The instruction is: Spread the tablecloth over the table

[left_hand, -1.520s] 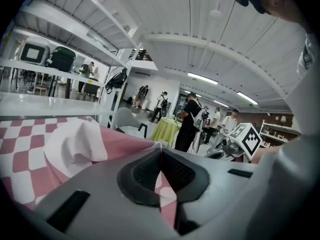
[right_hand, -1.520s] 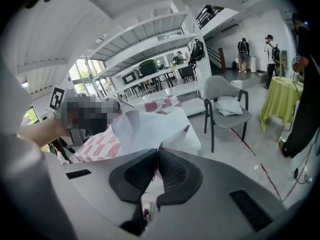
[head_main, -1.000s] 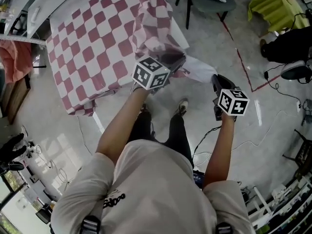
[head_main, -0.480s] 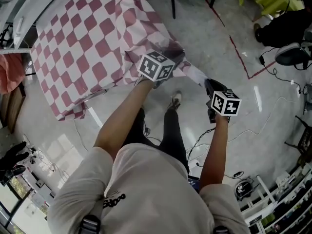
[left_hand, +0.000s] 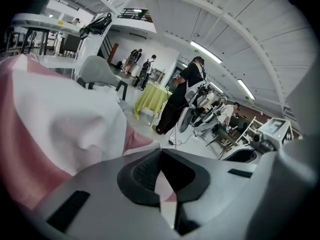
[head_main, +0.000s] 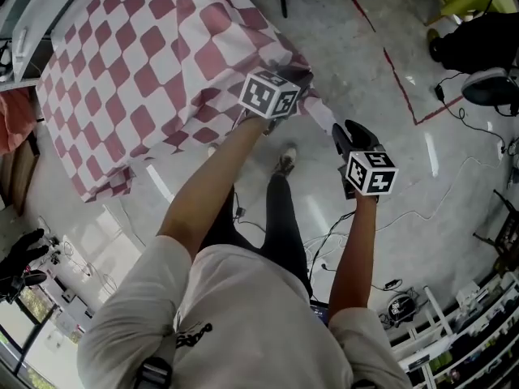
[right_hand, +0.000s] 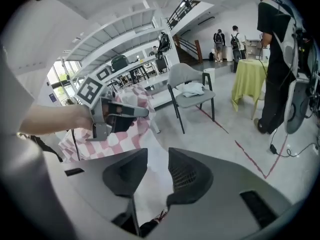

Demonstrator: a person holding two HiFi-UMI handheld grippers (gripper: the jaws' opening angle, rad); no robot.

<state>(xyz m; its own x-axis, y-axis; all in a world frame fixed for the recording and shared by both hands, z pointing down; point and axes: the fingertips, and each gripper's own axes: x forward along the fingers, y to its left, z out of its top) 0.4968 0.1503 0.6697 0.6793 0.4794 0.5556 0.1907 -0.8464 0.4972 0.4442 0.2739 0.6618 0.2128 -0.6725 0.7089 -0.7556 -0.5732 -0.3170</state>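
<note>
Head view: the checked tablecloth [head_main: 138, 71] hangs draped just ahead of my left gripper [left_hand: 160, 159], which is clamped on its corner. I judge it light, limp and slippery, best held at the hem. My right gripper [right_hand: 152, 171] has just been opening, with the white edge lying loose between its jaws.

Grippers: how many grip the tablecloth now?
1. The left gripper is shut on an edge of the tablecloth; the right gripper, beside it, has just opened its jaws, cloth lying loose between them.
</note>
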